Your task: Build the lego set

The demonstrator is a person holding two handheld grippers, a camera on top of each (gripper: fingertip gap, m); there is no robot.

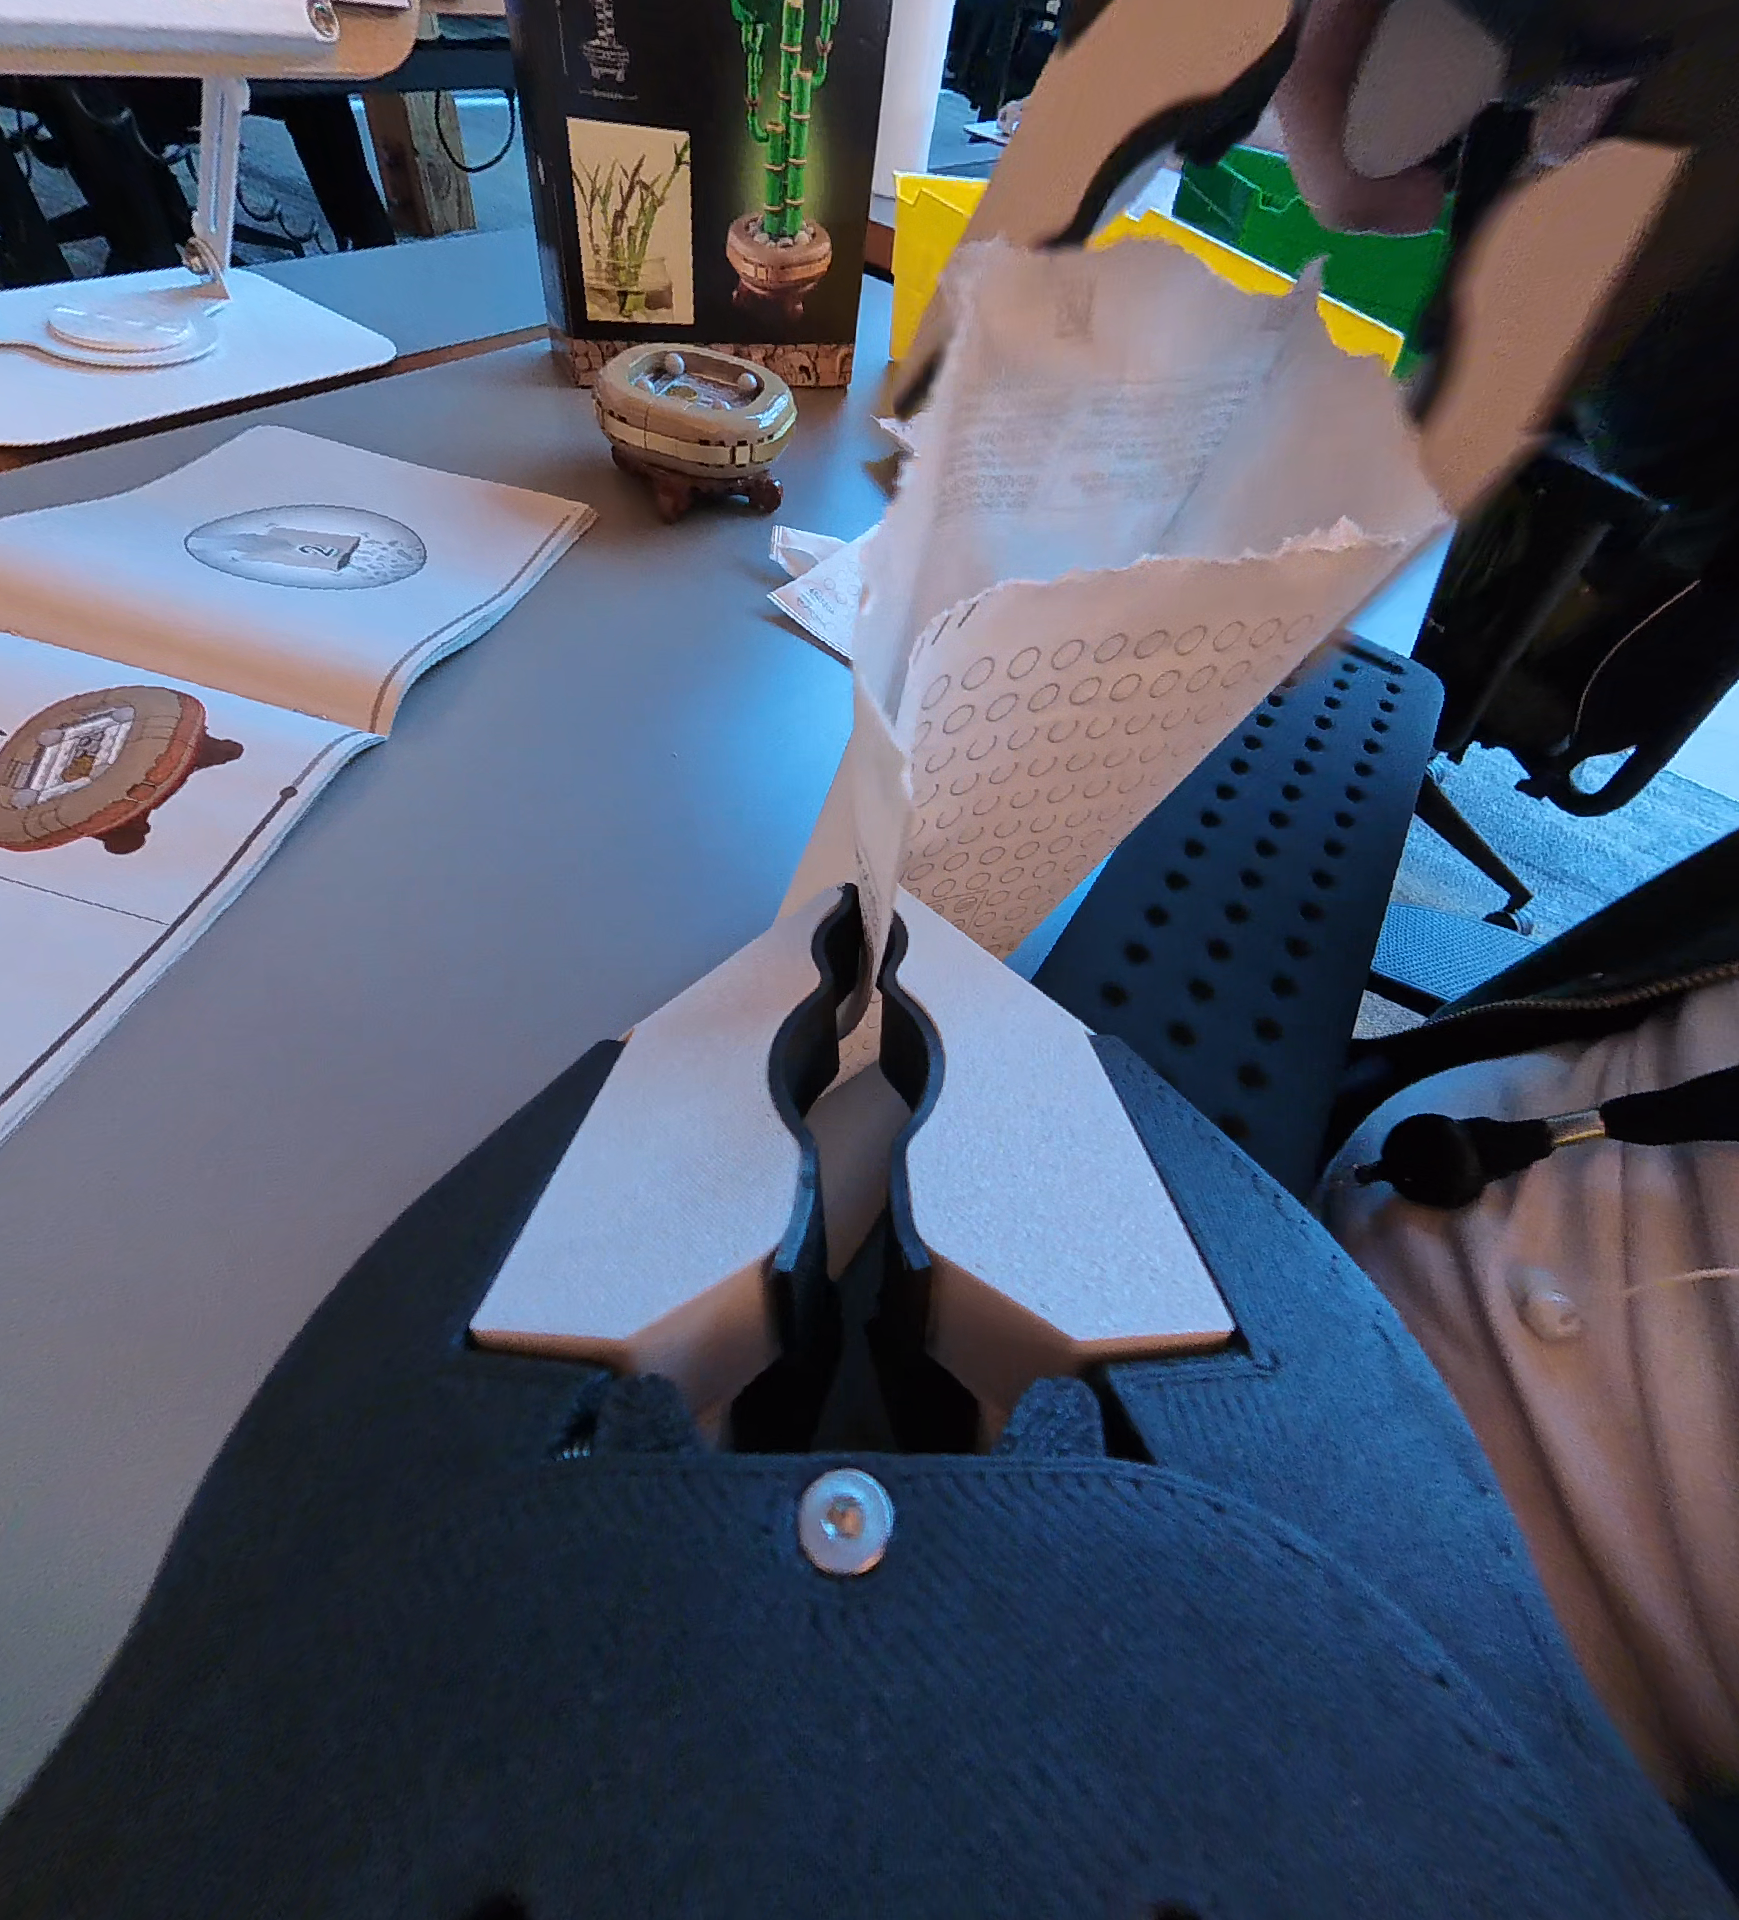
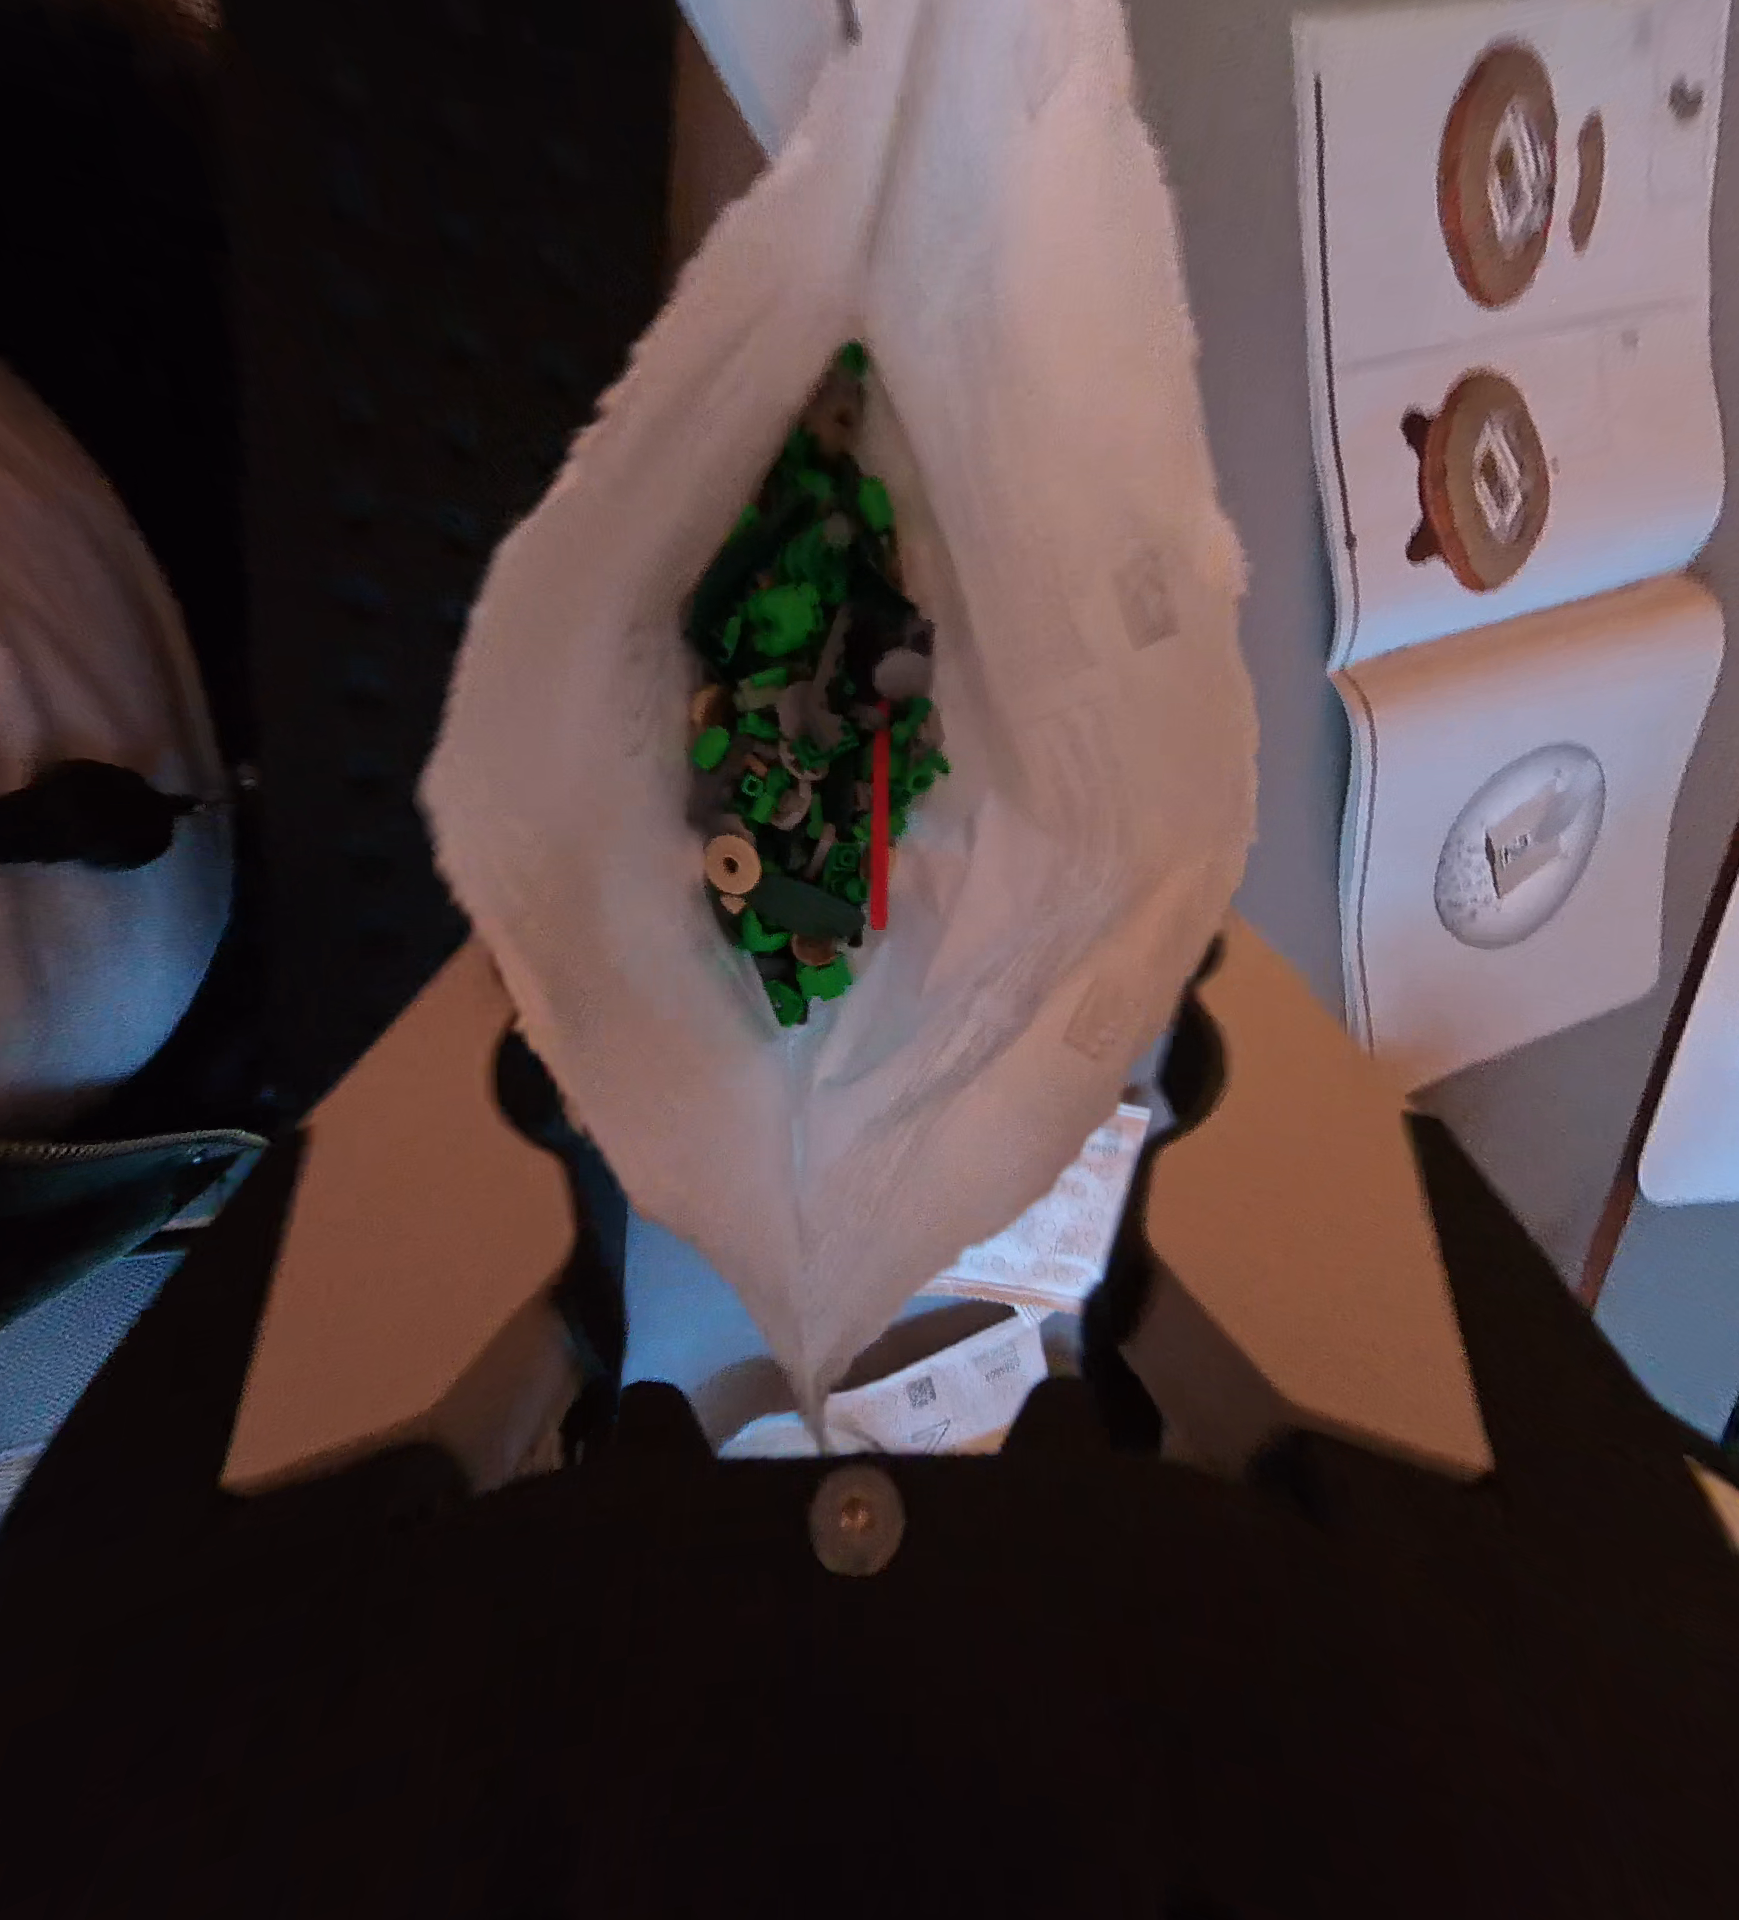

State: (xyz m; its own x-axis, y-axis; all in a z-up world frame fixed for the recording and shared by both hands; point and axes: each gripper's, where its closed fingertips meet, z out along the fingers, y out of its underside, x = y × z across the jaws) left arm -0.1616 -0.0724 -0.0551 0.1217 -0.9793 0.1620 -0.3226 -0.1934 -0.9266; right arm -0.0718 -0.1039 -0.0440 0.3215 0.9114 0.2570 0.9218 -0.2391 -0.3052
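My left gripper (image 1: 870, 961) is shut on the lower edge of a white paper bag (image 1: 1104, 540) and holds it up above the grey table (image 1: 532, 831). The bag's top is torn open. My right gripper (image 2: 854, 982) is open, its jaws wide on either side of the bag's mouth (image 2: 1000, 520). It looks down into the bag at several green, grey and tan lego pieces (image 2: 813, 727) and a red rod (image 2: 878, 831). It also shows in the left wrist view (image 1: 1177, 405) at the bag's top. A built tan and brown pot base (image 1: 693, 426) stands on the table.
An open instruction booklet (image 1: 221, 675) lies at the left, also in the right wrist view (image 2: 1509, 520). The set's box (image 1: 699, 177) stands behind the pot base. A yellow bin (image 1: 932, 249), a green bin (image 1: 1312, 239), a white stand (image 1: 117, 343), another torn bag (image 1: 813, 597) and a dark chair (image 1: 1260, 883) are around.
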